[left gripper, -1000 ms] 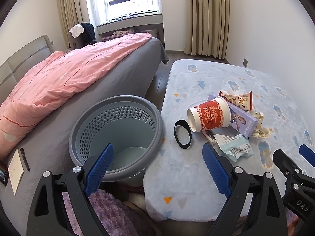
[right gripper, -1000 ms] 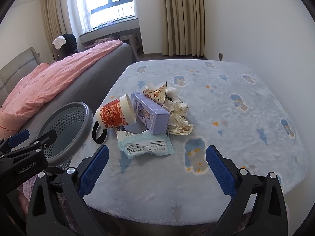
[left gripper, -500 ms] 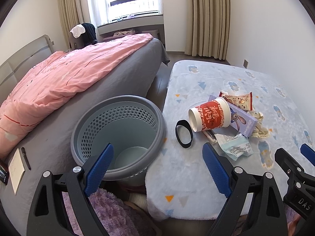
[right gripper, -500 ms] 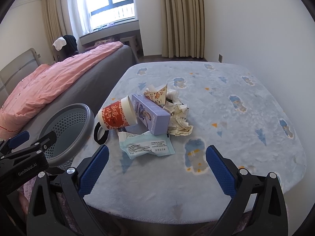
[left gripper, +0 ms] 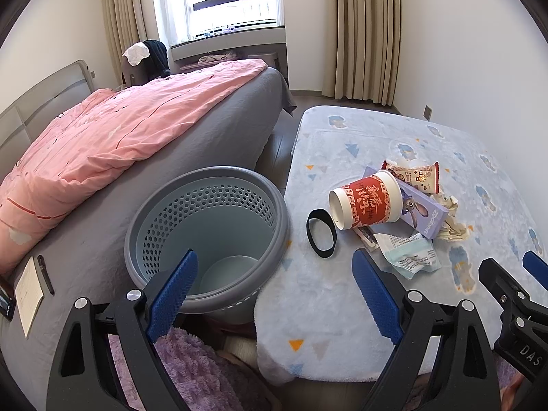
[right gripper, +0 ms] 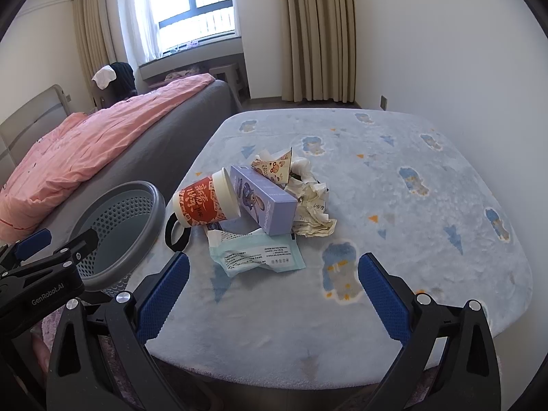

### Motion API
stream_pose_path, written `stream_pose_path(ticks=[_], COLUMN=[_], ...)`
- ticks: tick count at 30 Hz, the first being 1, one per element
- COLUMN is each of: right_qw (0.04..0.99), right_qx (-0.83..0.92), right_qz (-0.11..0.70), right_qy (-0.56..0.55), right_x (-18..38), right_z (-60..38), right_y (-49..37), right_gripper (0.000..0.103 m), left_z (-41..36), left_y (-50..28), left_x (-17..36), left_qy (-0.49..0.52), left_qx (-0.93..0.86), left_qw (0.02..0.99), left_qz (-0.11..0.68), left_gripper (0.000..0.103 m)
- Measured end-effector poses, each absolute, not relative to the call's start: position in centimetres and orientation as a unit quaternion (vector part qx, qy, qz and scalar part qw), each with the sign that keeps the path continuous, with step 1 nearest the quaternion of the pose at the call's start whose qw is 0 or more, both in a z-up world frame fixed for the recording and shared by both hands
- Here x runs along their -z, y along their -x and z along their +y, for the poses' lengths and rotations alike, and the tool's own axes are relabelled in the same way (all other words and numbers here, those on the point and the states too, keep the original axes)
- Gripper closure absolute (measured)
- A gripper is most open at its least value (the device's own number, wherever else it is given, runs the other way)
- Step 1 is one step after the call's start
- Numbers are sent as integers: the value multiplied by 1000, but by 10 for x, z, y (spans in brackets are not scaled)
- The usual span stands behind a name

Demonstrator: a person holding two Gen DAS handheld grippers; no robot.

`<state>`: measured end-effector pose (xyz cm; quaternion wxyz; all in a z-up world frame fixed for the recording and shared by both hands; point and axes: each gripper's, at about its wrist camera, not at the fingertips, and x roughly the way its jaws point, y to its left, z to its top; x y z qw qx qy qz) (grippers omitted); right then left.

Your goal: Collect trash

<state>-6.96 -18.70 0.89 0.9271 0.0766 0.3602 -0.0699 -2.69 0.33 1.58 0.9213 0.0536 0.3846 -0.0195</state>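
Note:
A pile of trash lies on the pale blue blanket-covered table (right gripper: 428,226): a red-and-white paper cup (right gripper: 205,200) (left gripper: 366,202) on its side, a purple carton (right gripper: 263,202) (left gripper: 419,207), a snack wrapper (right gripper: 274,167) (left gripper: 416,174), crumpled paper (right gripper: 311,209), a light blue packet (right gripper: 260,257) (left gripper: 409,255) and a black ring (left gripper: 321,233) (right gripper: 174,231). A grey perforated bin (left gripper: 205,239) (right gripper: 120,226) stands left of the table, nothing visible inside. My left gripper (left gripper: 274,296) is open above the bin's near rim. My right gripper (right gripper: 270,299) is open, short of the packet.
A bed with a grey cover and pink duvet (left gripper: 113,144) runs along the left. A notepad and pen (left gripper: 30,287) lie on its near corner. A purple fuzzy fabric (left gripper: 191,370) sits below the left gripper. Curtains and a window are at the back.
Both views have shifted slightly; the trash pile sits a little further up in the right wrist view. Both grippers stay open and hold nothing.

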Motion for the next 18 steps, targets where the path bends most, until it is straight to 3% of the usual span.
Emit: stream_pose_path(ticks=[18], right_qw=[927], right_qx=[68], right_qz=[360], right_qy=[-77], right_x=[-8], right_z=[-184], right_y=[70], right_gripper=[6], left_z=[9], left_y=[28], left_x=[-17], left_qy=[-51], left_qx=[19], left_qw=[921], left_qz=[386], left_gripper=[16])
